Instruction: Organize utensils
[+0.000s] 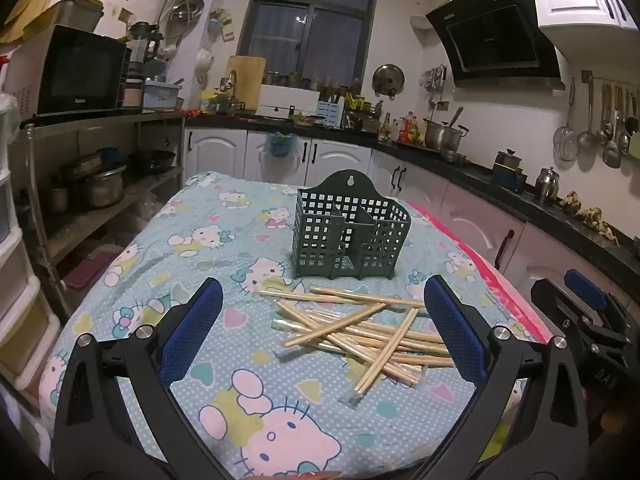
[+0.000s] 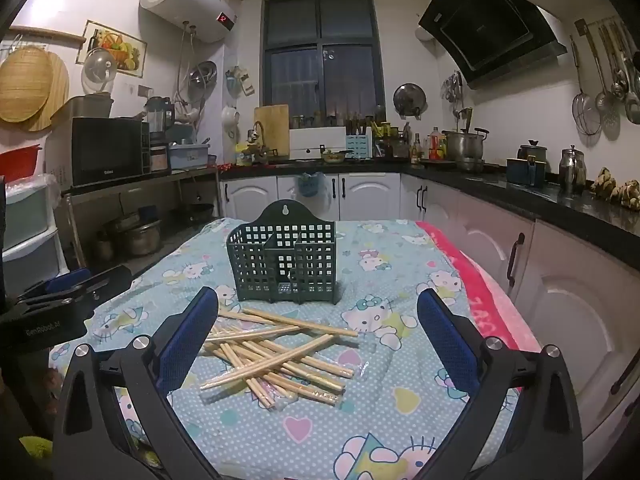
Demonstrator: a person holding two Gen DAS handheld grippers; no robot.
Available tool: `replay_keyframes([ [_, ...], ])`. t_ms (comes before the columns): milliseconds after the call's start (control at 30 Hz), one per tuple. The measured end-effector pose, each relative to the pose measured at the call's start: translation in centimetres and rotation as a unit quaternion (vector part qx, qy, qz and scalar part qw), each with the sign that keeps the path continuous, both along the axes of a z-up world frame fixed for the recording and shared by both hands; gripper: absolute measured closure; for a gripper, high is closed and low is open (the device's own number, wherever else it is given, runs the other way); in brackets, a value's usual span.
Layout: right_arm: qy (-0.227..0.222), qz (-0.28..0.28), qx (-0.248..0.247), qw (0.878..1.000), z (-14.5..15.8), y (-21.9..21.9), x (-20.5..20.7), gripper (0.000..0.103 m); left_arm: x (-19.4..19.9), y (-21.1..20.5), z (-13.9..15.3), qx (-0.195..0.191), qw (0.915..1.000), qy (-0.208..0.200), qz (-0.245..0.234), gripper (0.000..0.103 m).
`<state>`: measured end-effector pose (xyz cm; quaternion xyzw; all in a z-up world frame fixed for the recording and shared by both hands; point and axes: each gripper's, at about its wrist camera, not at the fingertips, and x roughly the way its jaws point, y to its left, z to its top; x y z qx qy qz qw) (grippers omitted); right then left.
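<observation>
A dark green perforated utensil holder (image 1: 352, 236) with dividers stands upright and looks empty on the cartoon-print tablecloth (image 1: 224, 248); it also shows in the right wrist view (image 2: 285, 258). A loose pile of several wooden chopsticks (image 1: 360, 334), some in clear wrappers, lies in front of it, and shows in the right wrist view too (image 2: 276, 354). My left gripper (image 1: 320, 312) is open and empty, above the cloth just short of the pile. My right gripper (image 2: 318, 316) is open and empty, over the pile. Each gripper shows at the edge of the other's view, the right one (image 1: 588, 320) and the left one (image 2: 68, 292).
The table's right edge carries a pink towel strip (image 2: 472, 288). White cabinets and a black counter (image 2: 560, 200) with pots run behind and to the right. A metal shelf with a microwave (image 1: 80, 72) and pots stands at the left.
</observation>
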<state>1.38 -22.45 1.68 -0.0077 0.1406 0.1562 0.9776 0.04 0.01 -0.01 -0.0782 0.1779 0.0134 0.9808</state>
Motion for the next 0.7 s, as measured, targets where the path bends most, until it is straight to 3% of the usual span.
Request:
replay_keyframes([
  [700,-0.005,-0.005,0.006,1.000,0.6,-0.8,-0.1,0.006,0.0,0.1,0.0,-0.006,1.0000,-0.002,0.000,0.010],
])
